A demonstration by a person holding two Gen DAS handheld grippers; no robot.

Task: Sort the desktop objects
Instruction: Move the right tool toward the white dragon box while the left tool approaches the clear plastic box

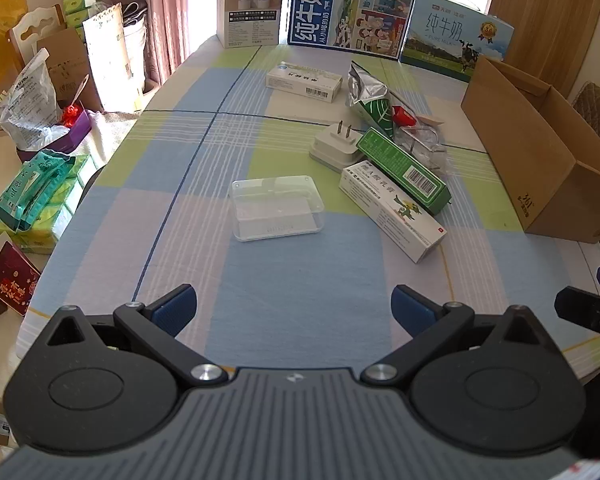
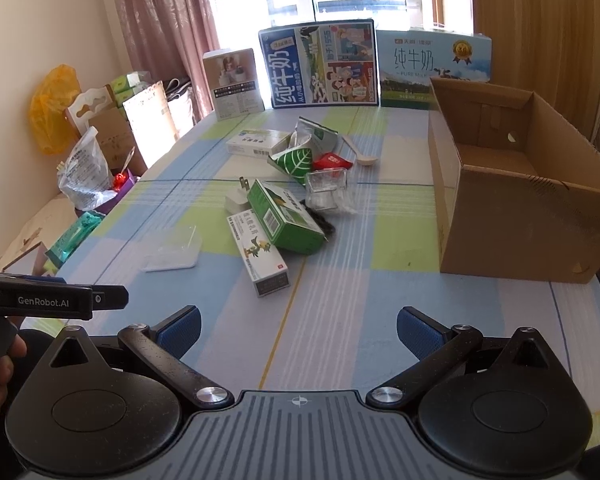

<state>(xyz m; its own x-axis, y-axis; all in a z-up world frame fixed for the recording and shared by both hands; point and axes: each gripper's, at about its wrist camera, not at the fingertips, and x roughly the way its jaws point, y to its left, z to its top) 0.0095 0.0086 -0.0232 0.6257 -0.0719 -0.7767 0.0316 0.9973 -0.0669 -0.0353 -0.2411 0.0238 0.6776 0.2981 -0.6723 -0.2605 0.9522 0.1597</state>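
Small items lie scattered on a checked tablecloth (image 1: 292, 264). A clear plastic box (image 1: 276, 208) sits nearest my left gripper (image 1: 294, 312), which hangs open and empty above the near cloth. Beyond the clear box lie a white carton (image 1: 392, 216), a green carton (image 1: 404, 172) across it, a white plug adapter (image 1: 336, 146), a foil leaf-print pouch (image 1: 374, 98) and a white medicine box (image 1: 304, 82). My right gripper (image 2: 298, 332) is open and empty too, short of the white carton (image 2: 260, 258) and green carton (image 2: 286, 218). A glass cup (image 2: 326, 190), a red packet (image 2: 332, 161) and a spoon (image 2: 360, 154) lie farther back.
An open cardboard box (image 2: 520, 216) stands at the table's right side. Milk cartons (image 2: 320, 66) and a white product box (image 2: 234, 84) line the far edge. Bags and boxes (image 1: 40, 184) crowd the floor at the left. The left gripper's body (image 2: 52, 300) and a hand show at the right view's left edge.
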